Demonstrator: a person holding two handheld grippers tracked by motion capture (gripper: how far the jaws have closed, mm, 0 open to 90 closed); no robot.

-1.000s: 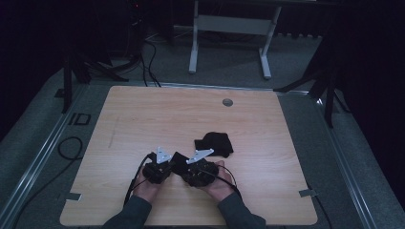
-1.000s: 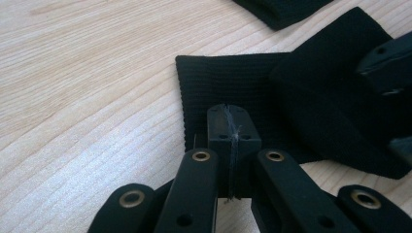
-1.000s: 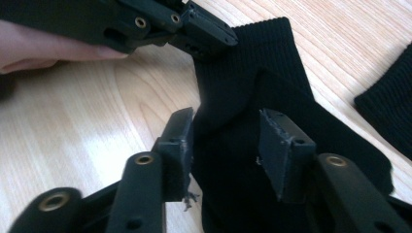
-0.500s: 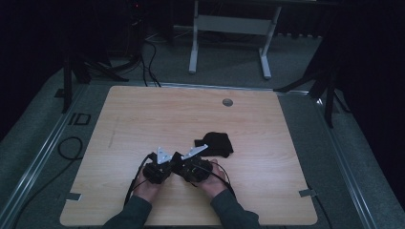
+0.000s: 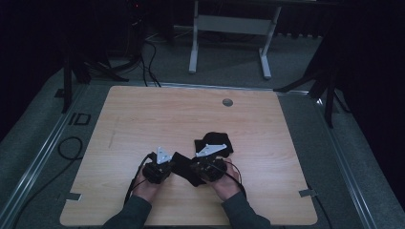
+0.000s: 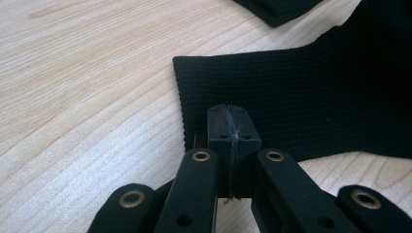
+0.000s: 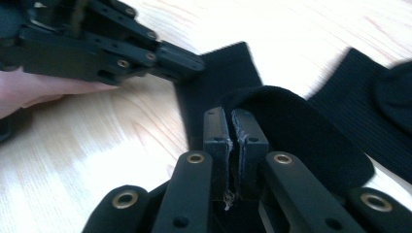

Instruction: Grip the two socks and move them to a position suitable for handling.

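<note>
A black ribbed sock (image 5: 184, 168) lies on the wooden table (image 5: 143, 119) near its front edge, stretched between my two grippers. My left gripper (image 5: 169, 164) is shut on the sock's edge; in the left gripper view its jaws (image 6: 232, 124) pinch the border of the flat fabric (image 6: 301, 92). My right gripper (image 5: 197, 167) is shut on the other end, where the cloth (image 7: 301, 131) folds up over its closed jaws (image 7: 234, 128). In the right gripper view the left gripper (image 7: 177, 60) bites the same sock from the upper left. A second black sock (image 5: 217, 141) lies crumpled just beyond the right gripper.
A small round grommet (image 5: 227, 102) sits near the table's far edge. Beyond the table stand a white desk frame (image 5: 229, 28) and dark stands with cables on the grey floor. Both hands (image 5: 224, 186) rest at the front edge.
Both grippers have crept slightly forward and a little apart, and the sock now spans the gap between them. Both stay shut.
</note>
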